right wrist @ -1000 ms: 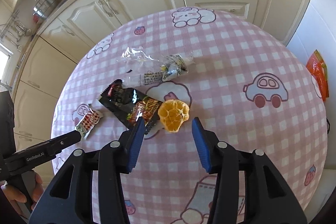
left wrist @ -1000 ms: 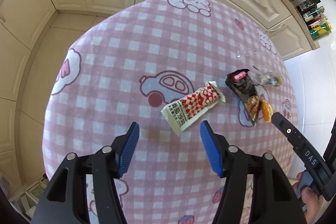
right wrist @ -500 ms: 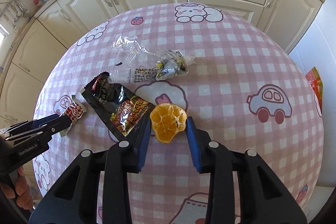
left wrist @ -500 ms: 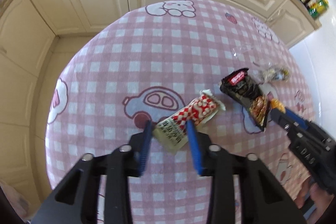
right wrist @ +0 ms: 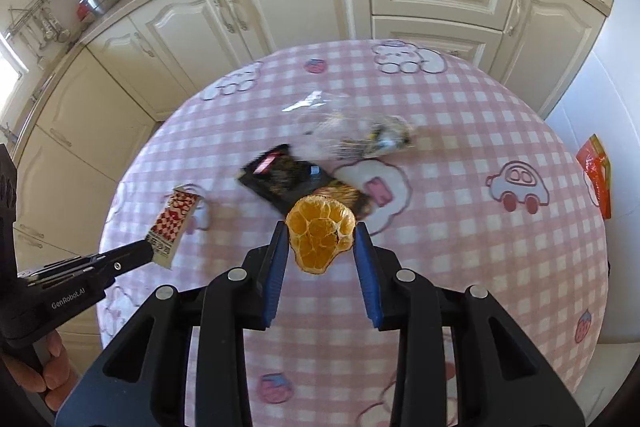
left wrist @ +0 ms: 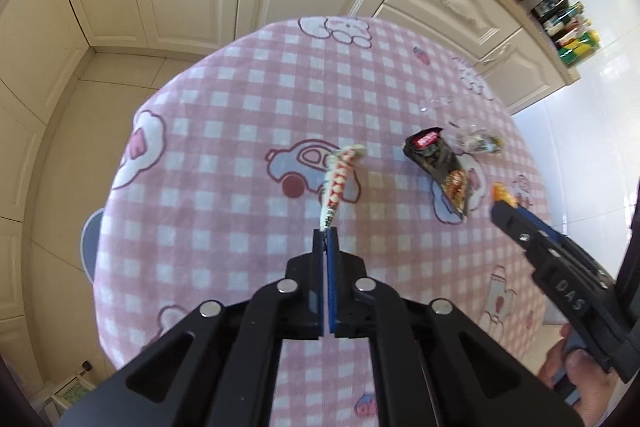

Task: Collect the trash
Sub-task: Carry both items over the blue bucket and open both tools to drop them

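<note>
Both pieces of trash appear lifted clear of the table [right wrist: 500, 307], probably for carrying off to a bin not in view. The left gripper [left wrist: 326, 239], jaws pinched nearly together, holds the checked wrapper [left wrist: 338, 183] by its near end. The right gripper [right wrist: 321, 241], partly open, clamps the orange peel [right wrist: 320, 235]. Farther toward the table's middle lie the black packet [right wrist: 280, 175] and the clear bag [right wrist: 360, 135].

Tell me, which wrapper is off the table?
The red-checked wrapper: the left gripper pinches its end. The black wrapper and clear wrapper lie on the cloth.
</note>
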`<state>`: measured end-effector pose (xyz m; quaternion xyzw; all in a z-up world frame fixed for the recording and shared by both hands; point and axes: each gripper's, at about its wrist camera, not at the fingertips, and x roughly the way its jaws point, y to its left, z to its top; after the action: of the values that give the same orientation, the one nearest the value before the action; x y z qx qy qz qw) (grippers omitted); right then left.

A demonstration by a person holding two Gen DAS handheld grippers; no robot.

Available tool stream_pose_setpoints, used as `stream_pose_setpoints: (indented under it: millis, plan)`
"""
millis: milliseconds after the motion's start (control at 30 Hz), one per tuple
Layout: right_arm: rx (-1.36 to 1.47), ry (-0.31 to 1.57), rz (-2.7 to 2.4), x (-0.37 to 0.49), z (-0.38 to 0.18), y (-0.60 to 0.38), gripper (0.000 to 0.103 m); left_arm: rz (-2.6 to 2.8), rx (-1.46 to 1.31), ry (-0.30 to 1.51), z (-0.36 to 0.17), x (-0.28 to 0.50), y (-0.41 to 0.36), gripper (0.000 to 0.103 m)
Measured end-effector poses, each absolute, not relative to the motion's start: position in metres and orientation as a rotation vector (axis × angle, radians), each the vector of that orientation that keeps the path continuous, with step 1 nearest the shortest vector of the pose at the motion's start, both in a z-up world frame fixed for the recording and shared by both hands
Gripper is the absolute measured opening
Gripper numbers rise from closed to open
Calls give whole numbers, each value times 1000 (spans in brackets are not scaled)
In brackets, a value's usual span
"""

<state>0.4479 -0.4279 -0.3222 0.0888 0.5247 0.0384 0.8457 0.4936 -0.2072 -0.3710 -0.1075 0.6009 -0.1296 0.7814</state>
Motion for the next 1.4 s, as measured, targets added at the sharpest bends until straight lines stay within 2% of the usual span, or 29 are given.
stream_pose_setpoints:
  millis: [367,700,1100,1400]
  plan:
    - [172,1108,201,428,-307,-321,31,-288,-258,1237,-335,451,-127,1]
    - [122,1098,337,413,-293,-209,31,-187,-299,1201,-318,415,-20,1]
    - [116,1113,528,407,-288,-74,31,10,-370,1178,-314,384,124,1]
    - [98,1118,570,414,-287,-27,31,56,-408,1161,-313,389,178,1]
